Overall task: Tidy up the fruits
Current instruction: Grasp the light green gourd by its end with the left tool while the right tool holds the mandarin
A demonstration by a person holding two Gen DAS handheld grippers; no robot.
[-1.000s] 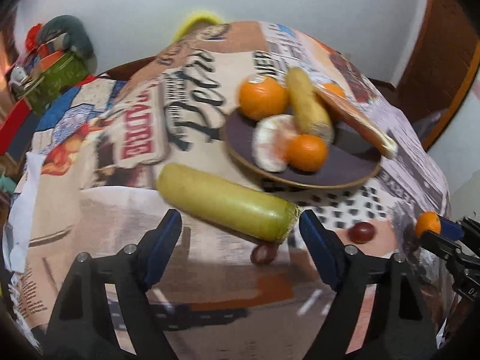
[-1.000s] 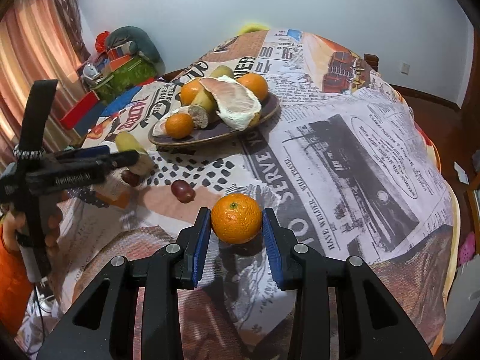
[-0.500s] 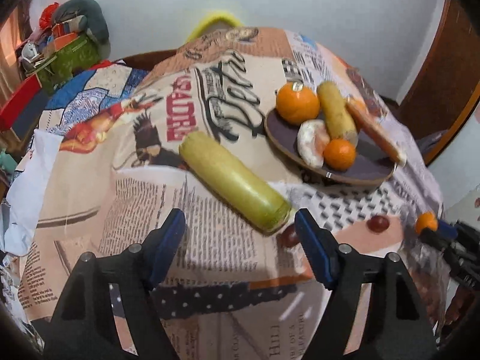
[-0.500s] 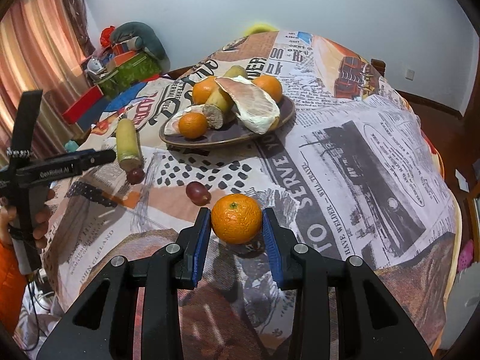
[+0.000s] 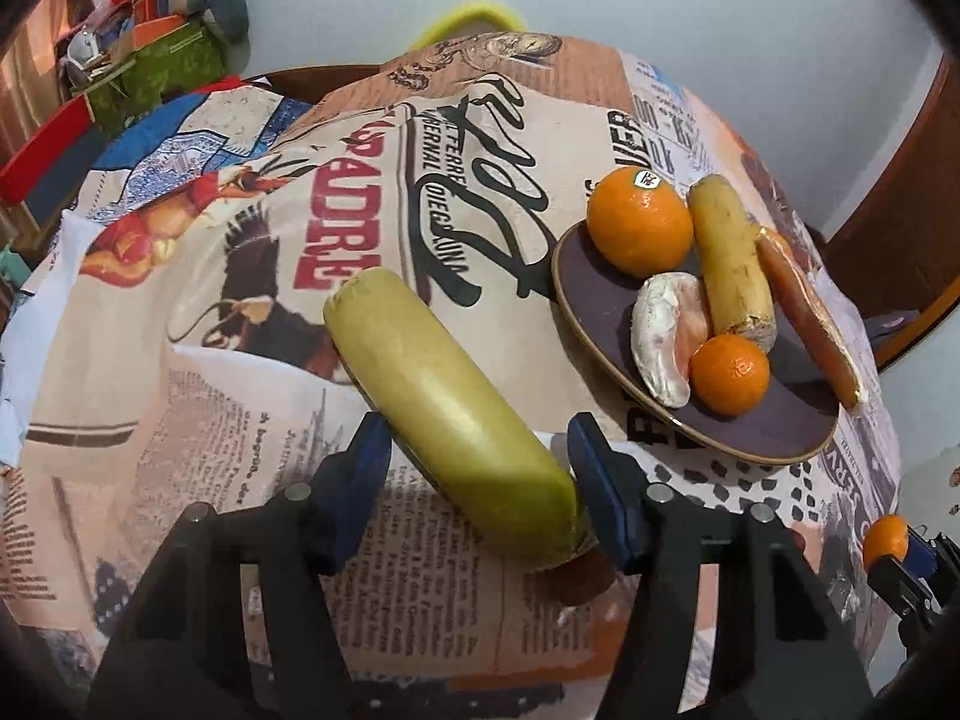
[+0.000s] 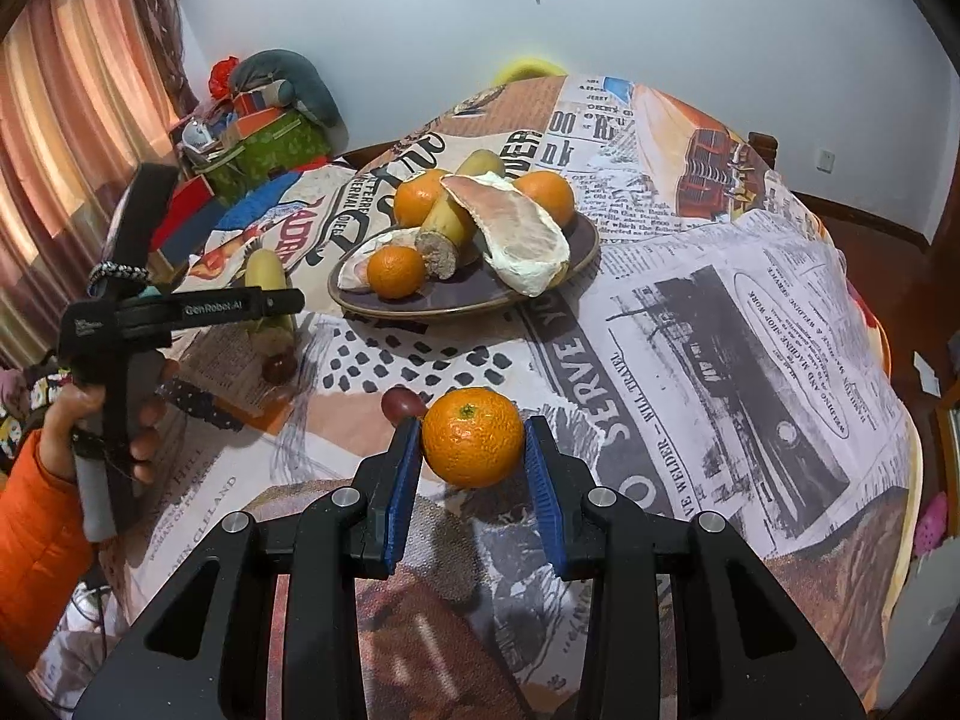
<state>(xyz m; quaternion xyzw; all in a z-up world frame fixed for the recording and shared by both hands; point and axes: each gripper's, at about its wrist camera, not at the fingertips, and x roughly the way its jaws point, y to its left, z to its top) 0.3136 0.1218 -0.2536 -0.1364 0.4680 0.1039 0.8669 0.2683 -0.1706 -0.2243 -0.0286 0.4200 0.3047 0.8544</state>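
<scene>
- The left gripper (image 5: 477, 468) has its jaws spread around the near end of the long green fruit (image 5: 447, 405), which lies on the bench (image 5: 180, 420) left of the plate (image 5: 576, 300); one pad looks to be touching.
- Close squarely, further up the body, to avoid rolling it onto the small dark fruit (image 5: 585, 579).
- The right gripper (image 6: 474, 471) is pinching a mandarin (image 6: 473, 437) above the bench, short of the plate; carry it to a bare patch.

The plate (image 6: 585, 240) sits on the tablecloth (image 6: 750, 330) and holds two oranges, a mandarin (image 6: 396, 272), a banana (image 6: 447, 228) and pomelo pieces. Left of the plate lies a long gourd (image 5: 447, 414), its near end between the left gripper's (image 5: 480, 480) fingers. Before the plate, the right gripper (image 6: 474, 468) flanks a second mandarin (image 6: 473, 437), a plum (image 6: 401, 402) just left of it.
</scene>
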